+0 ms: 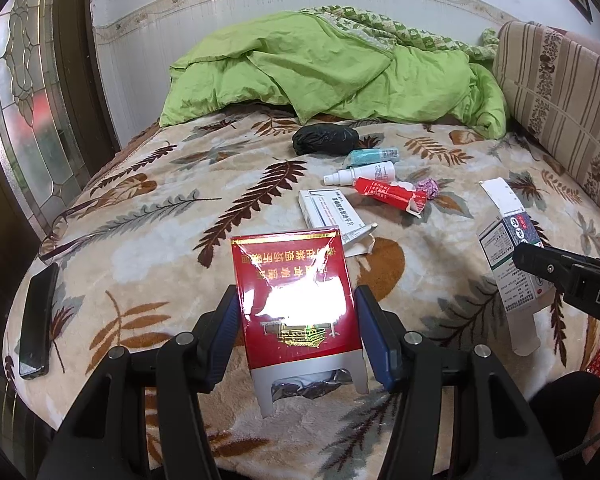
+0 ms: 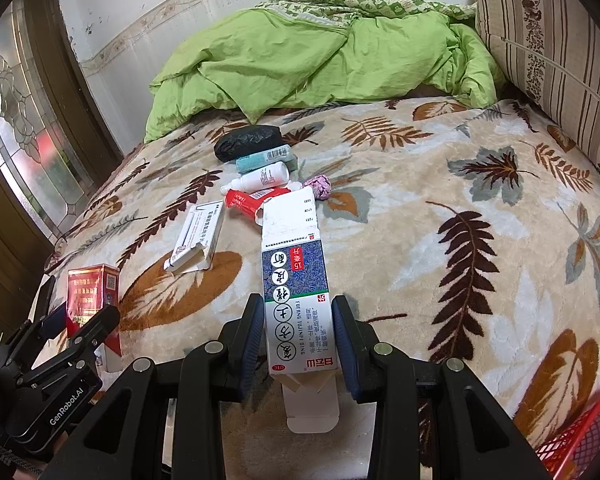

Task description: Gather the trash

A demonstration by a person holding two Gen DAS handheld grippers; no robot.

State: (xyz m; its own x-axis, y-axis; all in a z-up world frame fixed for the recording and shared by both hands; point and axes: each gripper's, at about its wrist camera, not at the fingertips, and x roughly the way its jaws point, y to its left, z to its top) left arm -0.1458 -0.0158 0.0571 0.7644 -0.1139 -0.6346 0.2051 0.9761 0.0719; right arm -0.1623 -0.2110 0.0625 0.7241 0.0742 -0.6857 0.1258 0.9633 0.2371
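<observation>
My left gripper is shut on a red cigarette pack, held above the bed; it also shows in the right wrist view. My right gripper is shut on a blue-and-white medicine box with open flaps, seen at the right of the left wrist view. On the blanket lie a white box, a red torn box, a white spray bottle, a teal tube, a purple wad and a black bag.
A leaf-patterned blanket covers the bed, with a green quilt at the far end and a striped cushion at right. A phone and glasses lie at the left edge. A red mesh basket sits at lower right.
</observation>
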